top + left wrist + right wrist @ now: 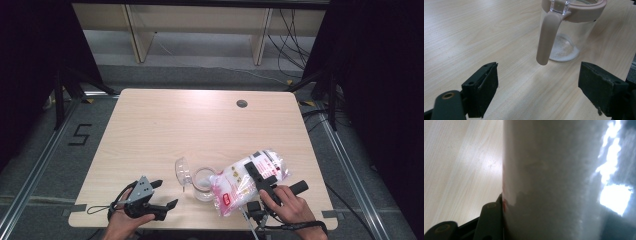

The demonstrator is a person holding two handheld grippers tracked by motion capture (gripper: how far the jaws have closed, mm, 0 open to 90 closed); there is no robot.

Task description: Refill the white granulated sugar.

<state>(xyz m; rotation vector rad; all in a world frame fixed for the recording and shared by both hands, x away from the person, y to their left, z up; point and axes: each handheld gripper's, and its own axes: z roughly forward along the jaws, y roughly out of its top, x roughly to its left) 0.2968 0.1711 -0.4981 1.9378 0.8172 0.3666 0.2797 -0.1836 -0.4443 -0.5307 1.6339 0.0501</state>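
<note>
A clear jar [202, 183] with a beige rim was seen upright on the table [165, 130], near the front edge. A thin layer of white grains [564, 51] lay on its bottom. Its hinged lid [182, 170] was open and stood just beside it on the left, and its beige handle [546, 40] hung down from the rim. A plastic bag [247, 180] of white grains was held tilted over the jar by the right gripper [262, 182]; its long axis ran from upper right to lower left, with the red-printed lower end next to the jar's mouth. The jaws were closed against the bag's sides. The left gripper [162, 197] was kept wide open with nothing between its jaws, near the jar.
</note>
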